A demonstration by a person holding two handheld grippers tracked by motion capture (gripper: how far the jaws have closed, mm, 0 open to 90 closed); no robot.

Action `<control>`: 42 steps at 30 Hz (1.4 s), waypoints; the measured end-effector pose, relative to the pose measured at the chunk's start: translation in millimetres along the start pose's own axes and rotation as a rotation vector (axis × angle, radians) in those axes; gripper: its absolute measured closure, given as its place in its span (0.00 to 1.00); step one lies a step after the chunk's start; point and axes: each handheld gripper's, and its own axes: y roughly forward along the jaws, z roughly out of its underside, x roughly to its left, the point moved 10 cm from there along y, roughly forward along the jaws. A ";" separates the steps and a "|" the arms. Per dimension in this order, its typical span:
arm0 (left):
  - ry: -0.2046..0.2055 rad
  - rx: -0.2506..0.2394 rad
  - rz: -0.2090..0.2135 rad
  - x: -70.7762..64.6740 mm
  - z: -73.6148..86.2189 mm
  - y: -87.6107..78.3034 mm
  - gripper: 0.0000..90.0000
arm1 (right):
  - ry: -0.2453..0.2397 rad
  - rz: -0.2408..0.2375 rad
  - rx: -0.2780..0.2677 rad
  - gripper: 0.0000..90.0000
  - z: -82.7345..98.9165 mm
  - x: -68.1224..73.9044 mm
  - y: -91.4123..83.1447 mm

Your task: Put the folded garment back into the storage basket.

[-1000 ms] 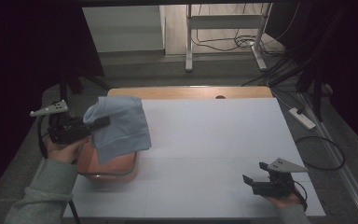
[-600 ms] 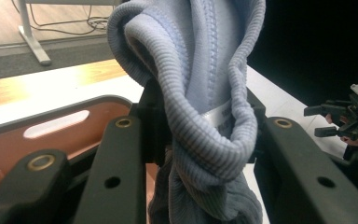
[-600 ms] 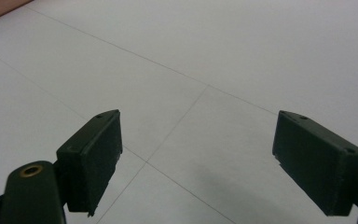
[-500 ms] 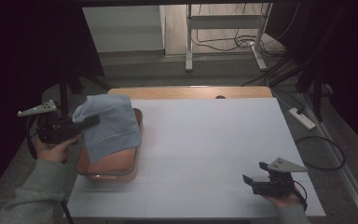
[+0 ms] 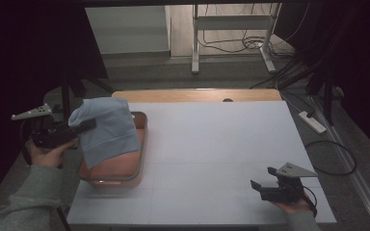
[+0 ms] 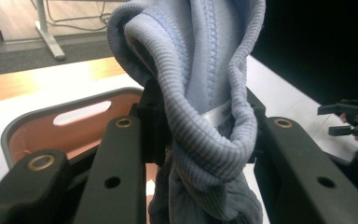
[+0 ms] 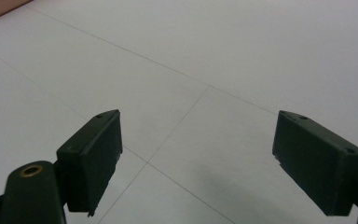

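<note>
While your left gripper [image 5: 87, 126] pinches the blue cloth [image 5: 107, 130] above the tub [image 5: 142, 144] — right gripper [image 5: 262, 186] spread — loosening drops it outside.

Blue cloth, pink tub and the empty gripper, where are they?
blue cloth [image 5: 108, 130], high view, middle of the hanging fabric.
pink tub [image 5: 143, 139], high view, right rim.
right gripper [image 5: 262, 185], high view, between its jaw tips.

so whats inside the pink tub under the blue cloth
The pink tub shows only bare pink floor at its near end; the blue cloth, hanging from the left gripper, covers the rest.
</note>
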 end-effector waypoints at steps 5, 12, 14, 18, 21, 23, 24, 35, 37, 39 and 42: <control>-0.004 0.030 -0.011 7.4 5.1 6.9 0.70 | 0.000 0.000 0.000 0.18 0.0 0.0 0.0; 0.003 0.072 -0.024 15.8 10.4 13.1 0.70 | 0.001 -0.001 0.000 0.18 0.4 -0.2 0.1; 0.000 0.074 -0.018 16.8 11.3 13.1 0.70 | 0.001 0.000 0.000 0.18 0.3 -0.2 0.0; 0.003 0.101 -0.014 17.7 17.1 15.5 0.70 | -0.001 -0.001 0.002 0.18 0.6 0.0 0.3; 0.008 0.119 -0.016 18.3 21.8 18.3 0.70 | -0.001 -0.001 0.003 0.18 0.5 0.0 0.3; 0.006 0.127 -0.011 18.9 24.6 20.4 0.70 | 0.000 -0.001 0.003 0.18 0.5 0.0 0.4; 0.005 0.132 -0.012 19.2 25.9 21.6 0.70 | -0.001 -0.001 0.003 0.18 0.5 0.0 0.5; 0.000 0.203 -0.013 22.6 40.2 38.4 0.70 | -0.002 -0.002 0.004 0.18 0.9 0.2 0.7; -0.002 0.224 -0.014 24.7 44.8 43.2 0.70 | -0.002 -0.002 0.004 0.18 1.0 0.2 0.9; -0.004 0.231 -0.015 25.4 46.5 44.8 0.70 | -0.001 -0.002 0.004 0.18 1.2 0.1 0.8; -0.003 0.256 -0.022 28.1 51.1 49.5 0.70 | -0.001 -0.001 0.005 0.18 1.3 0.1 0.9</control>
